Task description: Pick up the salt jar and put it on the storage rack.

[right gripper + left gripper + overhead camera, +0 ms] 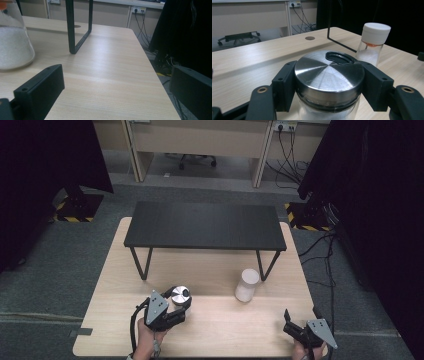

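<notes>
Currently the left gripper point(329, 85) has its fingers point(284, 85) clamped on the steel-lidded jar point(329, 75) above the surface point(220, 320), where the smooth lid could slip free, while the right gripper point(110, 95) fingers stand apart.

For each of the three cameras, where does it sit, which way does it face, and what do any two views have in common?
High view: above the near side, looking forward and down on the light wooden table and black metal-legged shelf; both hands, left gripper and right gripper show.
Left gripper view: on the left gripper, facing across the table; its jaws clamp the steel-lidded glass jar.
Right gripper view: on the right gripper, looking low along the tabletop; its jaws stand apart.
Shared: the white-capped clear jar of white grains appears in all three views.
</notes>
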`<move>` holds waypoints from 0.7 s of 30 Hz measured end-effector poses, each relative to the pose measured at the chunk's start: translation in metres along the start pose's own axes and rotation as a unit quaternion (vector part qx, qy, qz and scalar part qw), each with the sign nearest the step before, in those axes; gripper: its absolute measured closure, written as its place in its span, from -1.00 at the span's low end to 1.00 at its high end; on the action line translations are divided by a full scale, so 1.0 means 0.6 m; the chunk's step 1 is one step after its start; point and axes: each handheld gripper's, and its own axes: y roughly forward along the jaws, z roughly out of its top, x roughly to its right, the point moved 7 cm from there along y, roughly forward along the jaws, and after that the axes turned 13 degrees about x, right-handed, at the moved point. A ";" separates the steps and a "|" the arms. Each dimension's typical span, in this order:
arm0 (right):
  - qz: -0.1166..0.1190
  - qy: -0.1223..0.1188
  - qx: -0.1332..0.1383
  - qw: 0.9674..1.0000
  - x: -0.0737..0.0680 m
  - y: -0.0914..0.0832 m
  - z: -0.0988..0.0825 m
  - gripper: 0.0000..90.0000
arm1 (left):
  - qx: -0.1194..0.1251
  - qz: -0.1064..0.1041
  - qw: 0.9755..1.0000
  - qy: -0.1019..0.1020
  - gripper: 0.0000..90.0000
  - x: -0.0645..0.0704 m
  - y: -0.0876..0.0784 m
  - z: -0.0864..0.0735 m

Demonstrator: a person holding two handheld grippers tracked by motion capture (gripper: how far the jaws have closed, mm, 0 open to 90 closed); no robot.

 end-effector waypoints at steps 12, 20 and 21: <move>0.002 -0.005 -0.005 1.000 -0.001 0.002 0.001 -1.00 | 0.002 0.008 1.000 -0.001 -0.22 0.007 0.022 0.037; 0.003 -0.005 -0.005 1.000 -0.001 0.002 0.001 -1.00 | -0.003 0.010 1.000 0.002 -0.22 0.005 0.031 0.066; 0.003 -0.005 -0.006 1.000 -0.001 0.002 0.001 -1.00 | -0.005 0.011 1.000 0.003 -0.22 0.004 0.032 0.070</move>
